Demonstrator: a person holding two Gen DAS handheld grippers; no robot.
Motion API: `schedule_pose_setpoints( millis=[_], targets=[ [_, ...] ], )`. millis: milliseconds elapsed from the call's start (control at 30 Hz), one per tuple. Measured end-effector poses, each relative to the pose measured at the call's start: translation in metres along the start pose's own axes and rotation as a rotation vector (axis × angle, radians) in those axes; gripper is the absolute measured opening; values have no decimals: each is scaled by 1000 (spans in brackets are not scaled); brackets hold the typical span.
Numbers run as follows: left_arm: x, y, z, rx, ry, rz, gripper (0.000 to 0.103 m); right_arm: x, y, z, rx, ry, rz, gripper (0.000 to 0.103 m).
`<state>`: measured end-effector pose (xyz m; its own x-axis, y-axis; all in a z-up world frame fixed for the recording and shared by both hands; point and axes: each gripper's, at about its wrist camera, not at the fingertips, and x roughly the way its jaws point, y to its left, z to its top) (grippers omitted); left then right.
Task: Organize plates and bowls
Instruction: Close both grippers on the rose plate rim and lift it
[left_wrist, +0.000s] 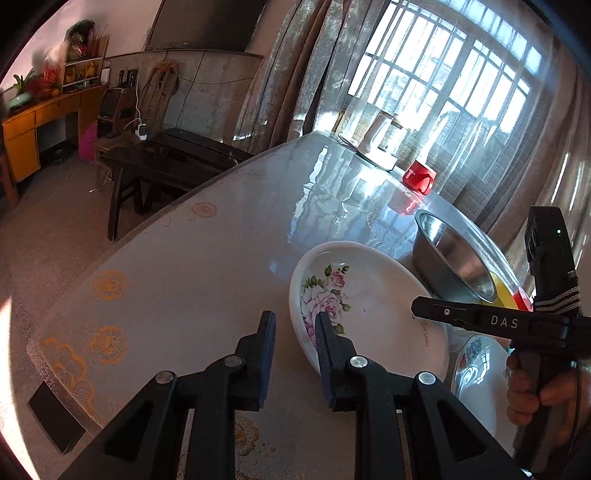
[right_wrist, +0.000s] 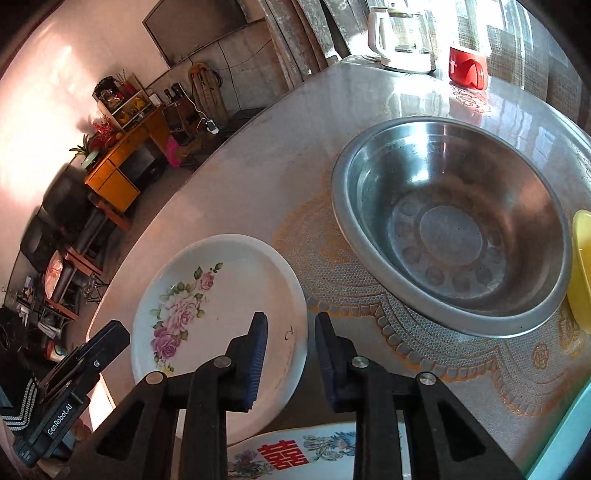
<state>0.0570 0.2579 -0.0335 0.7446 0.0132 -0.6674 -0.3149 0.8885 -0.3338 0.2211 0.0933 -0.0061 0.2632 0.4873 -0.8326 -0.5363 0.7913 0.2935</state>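
Observation:
A white plate with pink roses (left_wrist: 376, 295) (right_wrist: 229, 280) sits tilted over the table, and its near edge overlaps a plate with a red character (right_wrist: 288, 454) (left_wrist: 476, 369). My left gripper (left_wrist: 295, 332) straddles the rose plate's left rim, one pad inside and one outside, shut on it. My right gripper (right_wrist: 291, 332) is shut on the opposite rim in the same way. Each gripper shows in the other's view: the right (left_wrist: 417, 312) from the side, the left (right_wrist: 110, 338) at lower left. A steel bowl (right_wrist: 450, 229) (left_wrist: 454, 251) stands just behind the plates.
A yellow bowl (right_wrist: 581, 266) touches the steel bowl's right side. A red cup (right_wrist: 467, 68) and a white kettle (right_wrist: 400, 40) stand at the table's far end by the window. The table's edge (left_wrist: 184, 206) curves along the left, with floor and dark furniture beyond. A hand (left_wrist: 528, 387) holds the right gripper.

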Motion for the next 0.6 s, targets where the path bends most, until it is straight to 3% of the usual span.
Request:
schedule_pose_setpoints(
  millis=[233, 333, 600],
  targets=[
    [21, -6, -5, 2, 42, -47, 22, 8, 0, -3, -20, 16, -29, 18],
    [22, -12, -5, 28, 23, -6, 22, 9, -3, -3, -8, 12, -23, 18],
    [16, -3, -1, -20, 36, -8, 21, -2, -10, -2, 66, -31, 72, 18]
  ],
)
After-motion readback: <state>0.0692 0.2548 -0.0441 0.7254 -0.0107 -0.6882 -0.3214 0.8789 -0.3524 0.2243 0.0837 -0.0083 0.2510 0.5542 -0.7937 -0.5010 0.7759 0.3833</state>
